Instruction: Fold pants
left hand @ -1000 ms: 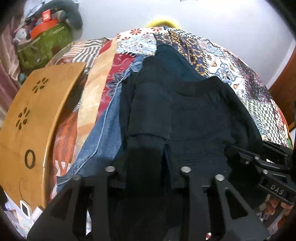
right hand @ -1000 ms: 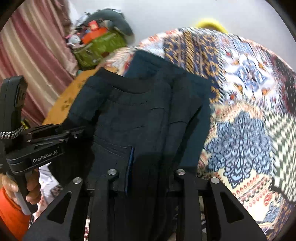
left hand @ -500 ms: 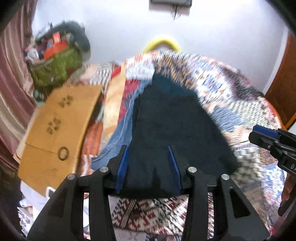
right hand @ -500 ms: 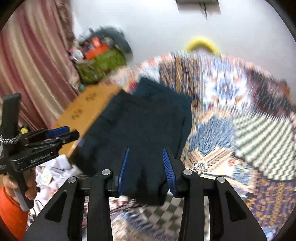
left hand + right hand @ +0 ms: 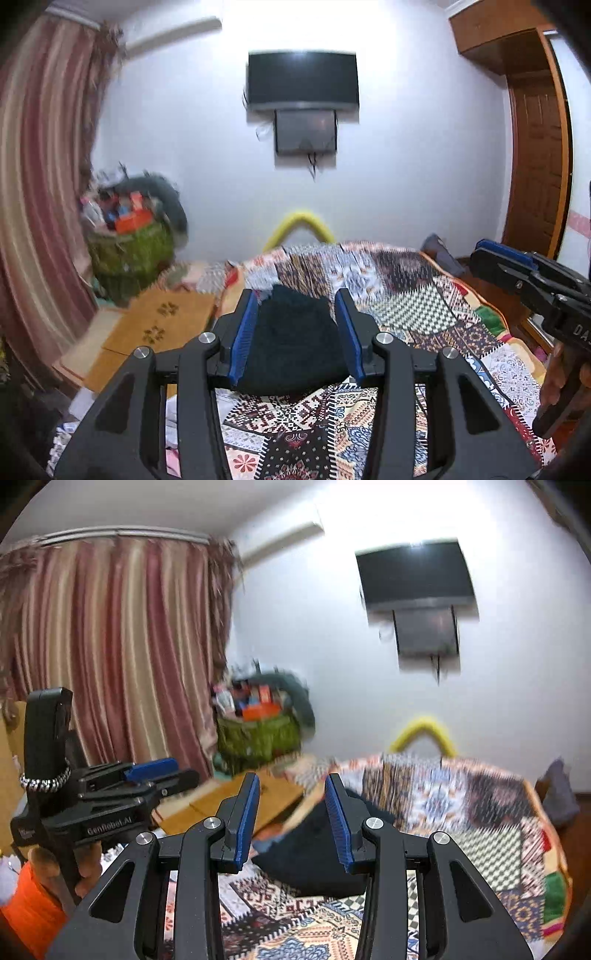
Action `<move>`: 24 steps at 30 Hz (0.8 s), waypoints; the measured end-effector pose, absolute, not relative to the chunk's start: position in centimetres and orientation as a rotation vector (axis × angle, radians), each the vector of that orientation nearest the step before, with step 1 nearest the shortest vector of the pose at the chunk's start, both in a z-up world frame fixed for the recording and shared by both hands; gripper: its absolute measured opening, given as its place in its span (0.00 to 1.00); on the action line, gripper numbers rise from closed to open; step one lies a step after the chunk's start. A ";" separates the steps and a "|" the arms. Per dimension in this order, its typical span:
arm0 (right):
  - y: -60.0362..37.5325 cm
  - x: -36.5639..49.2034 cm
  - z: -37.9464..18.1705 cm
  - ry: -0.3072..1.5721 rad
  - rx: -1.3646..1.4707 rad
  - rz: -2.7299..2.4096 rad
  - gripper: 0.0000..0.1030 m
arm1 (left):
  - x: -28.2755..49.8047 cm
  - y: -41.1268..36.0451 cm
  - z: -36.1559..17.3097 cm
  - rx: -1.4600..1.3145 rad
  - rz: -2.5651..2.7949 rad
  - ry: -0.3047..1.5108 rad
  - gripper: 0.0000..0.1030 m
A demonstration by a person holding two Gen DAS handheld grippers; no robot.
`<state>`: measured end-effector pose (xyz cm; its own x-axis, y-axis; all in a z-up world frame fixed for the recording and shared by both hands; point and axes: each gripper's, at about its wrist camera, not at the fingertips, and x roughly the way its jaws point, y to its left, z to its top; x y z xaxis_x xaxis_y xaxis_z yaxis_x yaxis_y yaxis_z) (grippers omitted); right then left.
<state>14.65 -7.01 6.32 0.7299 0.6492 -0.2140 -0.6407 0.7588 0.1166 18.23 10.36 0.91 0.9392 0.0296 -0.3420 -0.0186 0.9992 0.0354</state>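
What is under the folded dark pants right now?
The dark pants lie on the patterned quilt, which shows past their edges. In the right wrist view an orange and blue strip peeks out at their left edge. Anything beneath the pants' middle is covered.

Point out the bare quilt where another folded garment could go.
Free: the quilt right of the dark folded pants, out to its orange edge, and the strip in front of the pants. Crowded: the left side, with the wooden board, overfilled green basket and floor clutter.
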 end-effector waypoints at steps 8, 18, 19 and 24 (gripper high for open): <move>-8.5 8.7 6.7 0.170 0.052 0.630 0.64 | 9.6 7.7 2.2 0.027 0.064 0.221 0.82; -9.5 8.0 6.1 0.176 0.060 0.524 1.00 | 7.4 6.3 1.9 0.021 0.046 0.185 1.00; -9.6 8.0 6.1 0.179 0.067 0.524 1.00 | 7.4 6.5 1.9 0.014 0.043 0.185 1.00; -10.0 8.0 5.6 0.187 0.067 0.522 1.00 | 7.0 6.7 1.9 -0.010 0.037 0.182 1.00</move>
<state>8.04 -9.99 5.63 0.8501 0.5015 -0.1608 -0.4893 0.8650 0.1111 6.97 6.67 1.89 0.9828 0.0357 -0.1811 -0.0376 0.9993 -0.0071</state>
